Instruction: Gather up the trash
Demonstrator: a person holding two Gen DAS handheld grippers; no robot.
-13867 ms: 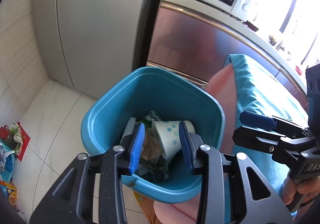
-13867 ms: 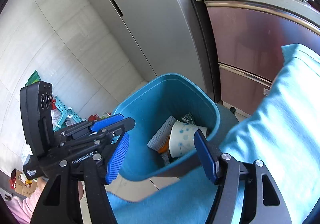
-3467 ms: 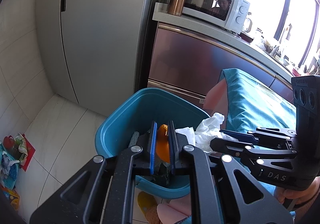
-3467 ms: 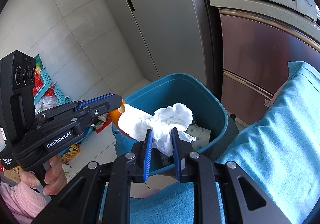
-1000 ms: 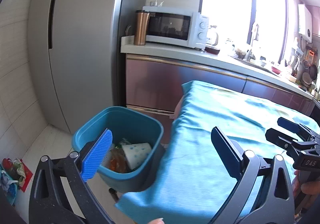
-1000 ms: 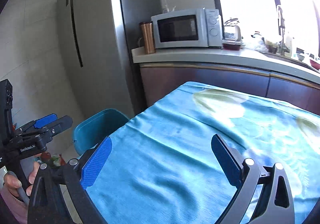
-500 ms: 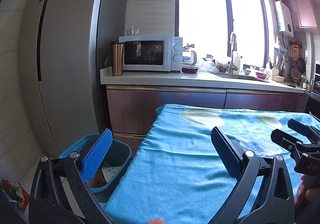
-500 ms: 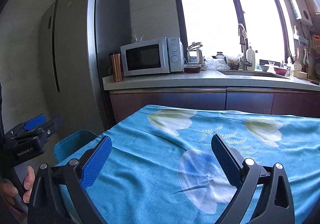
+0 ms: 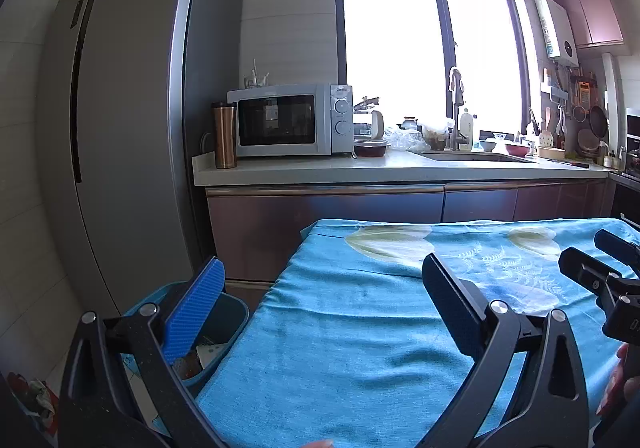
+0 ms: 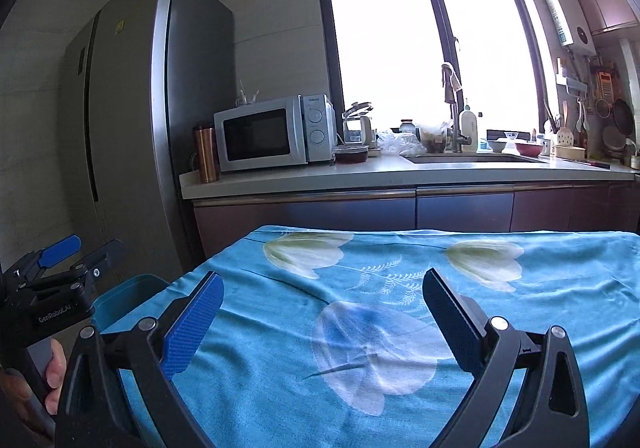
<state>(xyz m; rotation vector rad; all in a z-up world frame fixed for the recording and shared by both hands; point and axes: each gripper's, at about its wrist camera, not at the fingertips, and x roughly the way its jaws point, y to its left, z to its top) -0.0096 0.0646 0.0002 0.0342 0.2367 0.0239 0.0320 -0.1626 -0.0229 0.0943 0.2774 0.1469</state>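
I held the left gripper (image 9: 322,300) and the right gripper (image 10: 322,312) spread wide and empty above the blue flowered tablecloth (image 10: 360,328). The teal trash bin (image 9: 234,314) sat just off the cloth's left edge, with a paper cup (image 9: 212,350) and scraps inside.

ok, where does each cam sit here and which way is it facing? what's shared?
Left wrist: on the left gripper, open, looking level across the blue tablecloth toward the kitchen counter; the bin lies lower left, the right gripper at the right edge.
Right wrist: on the right gripper, open, facing the same way from further right; the left gripper and a hand show at left.
Shared: tablecloth, bin, microwave, fridge, window.
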